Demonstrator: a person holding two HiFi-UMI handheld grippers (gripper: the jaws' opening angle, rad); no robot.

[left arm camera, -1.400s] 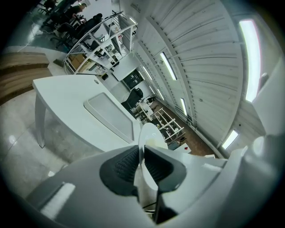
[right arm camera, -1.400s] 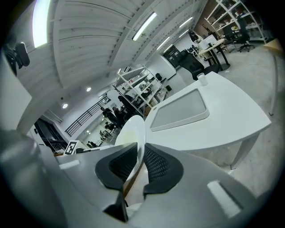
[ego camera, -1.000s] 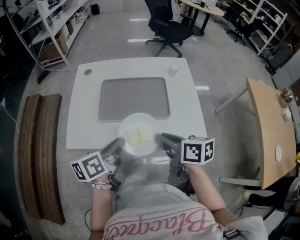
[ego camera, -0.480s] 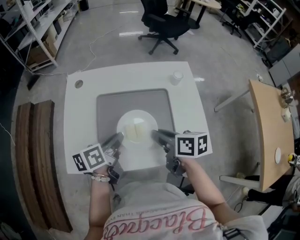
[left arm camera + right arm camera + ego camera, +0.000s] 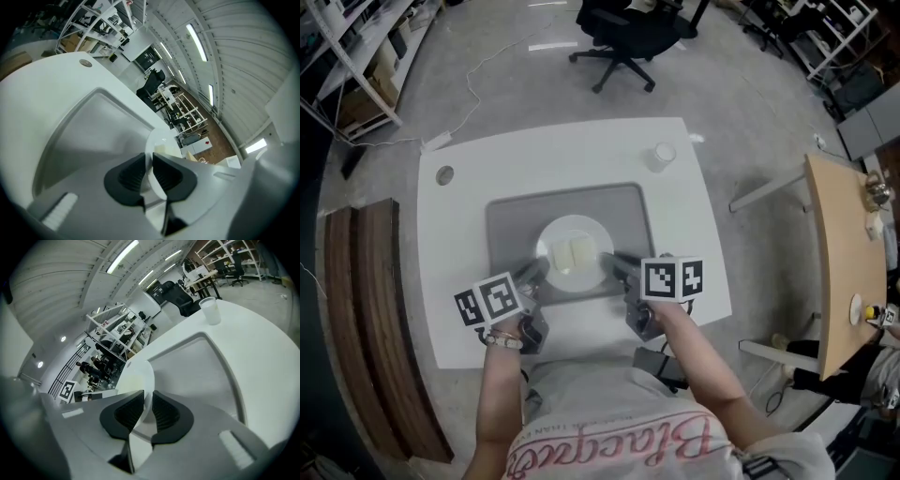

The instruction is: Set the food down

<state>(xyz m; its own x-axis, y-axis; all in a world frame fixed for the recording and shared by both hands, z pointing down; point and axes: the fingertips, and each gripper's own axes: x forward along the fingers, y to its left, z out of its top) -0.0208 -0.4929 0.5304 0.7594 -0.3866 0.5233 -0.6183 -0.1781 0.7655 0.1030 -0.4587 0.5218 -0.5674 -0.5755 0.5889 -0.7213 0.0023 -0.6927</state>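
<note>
A white plate (image 5: 565,234) carrying two pale slices of food (image 5: 570,255) hangs over the grey mat (image 5: 511,230) on the white table (image 5: 459,216). My left gripper (image 5: 538,270) is shut on the plate's left rim (image 5: 154,140), and my right gripper (image 5: 610,263) is shut on its right rim (image 5: 140,376). In the left gripper view a pale slice (image 5: 161,149) shows past the jaws. Whether the plate touches the mat I cannot tell.
A small white cup (image 5: 662,156) (image 5: 209,309) stands at the table's far right corner. A round grommet hole (image 5: 443,174) (image 5: 85,63) sits at the far left corner. A black office chair (image 5: 628,37) stands beyond the table, a wooden side table (image 5: 839,272) at right.
Both grippers have carried the plate forward from the table's near edge to over the middle of the grey mat. The grip on both rims is unchanged.
</note>
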